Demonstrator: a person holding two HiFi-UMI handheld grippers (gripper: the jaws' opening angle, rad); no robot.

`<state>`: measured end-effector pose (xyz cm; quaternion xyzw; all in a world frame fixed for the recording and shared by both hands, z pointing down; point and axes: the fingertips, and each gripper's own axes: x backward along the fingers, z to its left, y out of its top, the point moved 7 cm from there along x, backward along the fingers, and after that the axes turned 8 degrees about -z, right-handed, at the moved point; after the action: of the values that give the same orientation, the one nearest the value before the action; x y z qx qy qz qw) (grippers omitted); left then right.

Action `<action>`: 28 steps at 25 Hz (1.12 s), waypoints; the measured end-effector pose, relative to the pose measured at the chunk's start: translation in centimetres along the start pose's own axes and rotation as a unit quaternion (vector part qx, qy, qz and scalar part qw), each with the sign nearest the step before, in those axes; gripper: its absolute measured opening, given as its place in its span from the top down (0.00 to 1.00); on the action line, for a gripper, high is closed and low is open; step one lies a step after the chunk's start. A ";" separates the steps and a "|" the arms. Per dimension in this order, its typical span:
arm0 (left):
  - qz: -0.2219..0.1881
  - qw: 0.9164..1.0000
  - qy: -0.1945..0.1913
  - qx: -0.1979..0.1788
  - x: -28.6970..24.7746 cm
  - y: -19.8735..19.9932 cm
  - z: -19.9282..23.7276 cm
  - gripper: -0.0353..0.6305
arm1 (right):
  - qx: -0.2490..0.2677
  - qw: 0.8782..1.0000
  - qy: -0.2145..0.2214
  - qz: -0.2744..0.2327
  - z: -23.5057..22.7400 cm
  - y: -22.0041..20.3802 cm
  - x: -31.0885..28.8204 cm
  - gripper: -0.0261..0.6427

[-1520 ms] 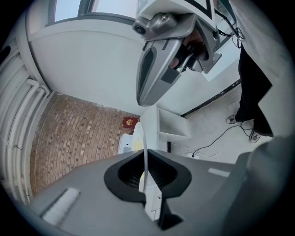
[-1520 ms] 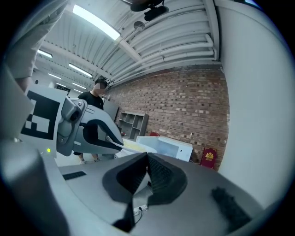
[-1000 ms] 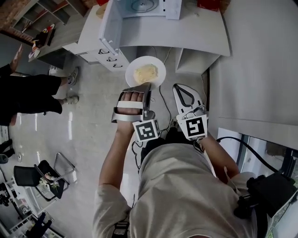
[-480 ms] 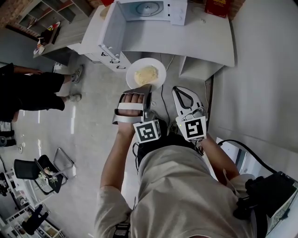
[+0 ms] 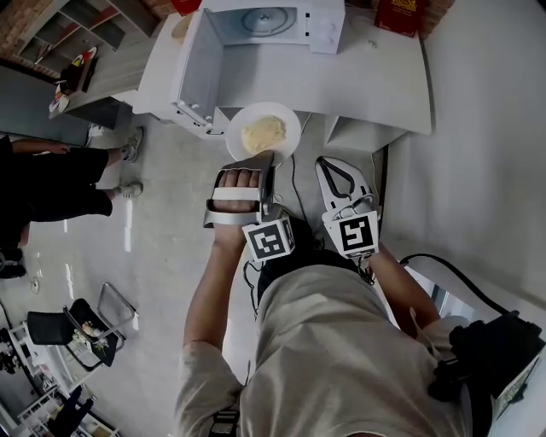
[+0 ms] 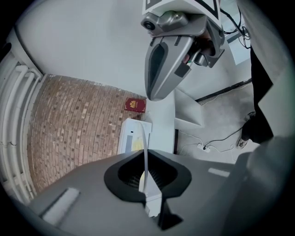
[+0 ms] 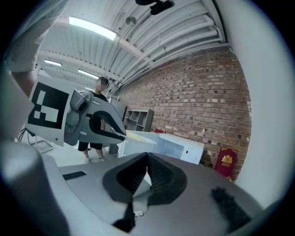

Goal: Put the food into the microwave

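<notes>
The left tool (image 5: 269, 160) is clamped on the near rim of the plate (image 5: 288, 119), which juts out toward 12 o'clock with the food (image 5: 263, 133) heaped at its centre. The right tool (image 5: 331, 166), just beside at 3 o'clock, is closed on nothing. Held by one edge only, the plate may sag or slip and spill the food. Farther at 12 o'clock the microwave (image 5: 269, 19) stands open. Its door (image 5: 198, 72) at 11 o'clock, or the tabletop (image 5: 367, 77) edge, could catch the rim.
</notes>
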<state>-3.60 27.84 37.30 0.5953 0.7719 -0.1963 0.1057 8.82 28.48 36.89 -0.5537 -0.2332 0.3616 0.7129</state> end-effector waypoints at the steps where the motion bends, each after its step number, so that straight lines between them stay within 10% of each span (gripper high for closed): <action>1: -0.001 1.000 0.002 -0.002 -1.2 -0.6 0.3 0.90 | 0.000 1.000 0.000 -0.001 -0.4 -0.3 -1.2 0.94; 28: -0.023 1.000 0.002 -0.020 -18.0 -8.5 4.1 0.90 | 0.019 1.000 -0.017 0.017 -5.7 -3.9 -17.2 0.94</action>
<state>-7.21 8.42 42.23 0.5760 0.7891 -0.1821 0.1111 3.18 11.12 40.24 -0.5380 -0.2288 0.3870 0.7130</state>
